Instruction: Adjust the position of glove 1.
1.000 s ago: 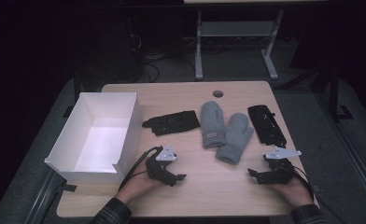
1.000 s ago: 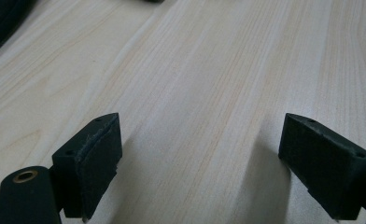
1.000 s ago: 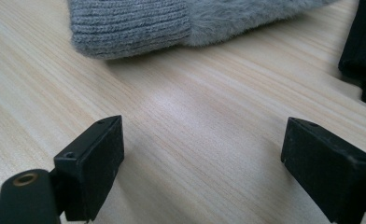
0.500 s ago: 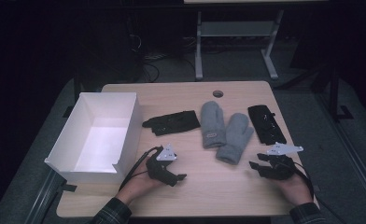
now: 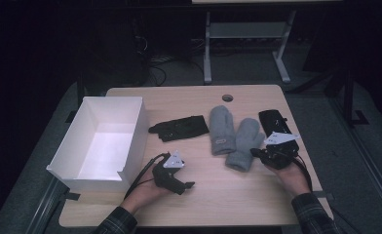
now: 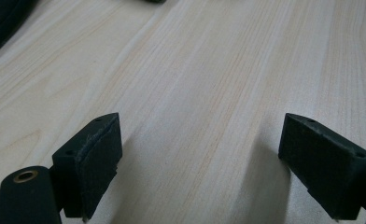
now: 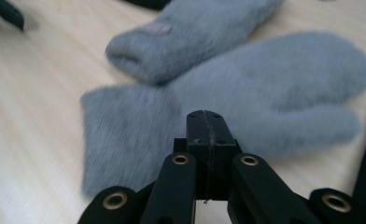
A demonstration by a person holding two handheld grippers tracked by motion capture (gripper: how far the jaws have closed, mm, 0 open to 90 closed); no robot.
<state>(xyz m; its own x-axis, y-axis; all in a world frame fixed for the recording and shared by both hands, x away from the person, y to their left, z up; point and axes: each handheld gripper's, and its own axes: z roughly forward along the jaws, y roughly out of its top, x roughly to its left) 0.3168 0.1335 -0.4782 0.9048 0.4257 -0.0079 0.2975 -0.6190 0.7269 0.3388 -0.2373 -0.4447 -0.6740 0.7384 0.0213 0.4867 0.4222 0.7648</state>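
Two grey mittens lie side by side on the wooden table (image 5: 218, 200), one (image 5: 221, 129) to the left of the other (image 5: 245, 144). My right gripper (image 5: 255, 152) hovers just right of the nearer mitten's cuff, pointing at it. In the right gripper view its jaws (image 7: 209, 116) have just been closing and now stand shut with nothing between them, the nearer mitten (image 7: 265, 88) right ahead. My left gripper (image 5: 186, 185) rests near the table's front, open over bare wood (image 6: 202, 154).
A white open box (image 5: 130, 141) stands at the table's left. A black glove (image 5: 179, 127) lies between the box and the mittens. Another black glove (image 5: 274, 122) lies at the right edge, behind my right hand. A round hole (image 5: 227, 97) sits near the far edge.
My right gripper has moved away from the front edge toward the nearer mitten and its jaws have closed. The left gripper has stayed put.
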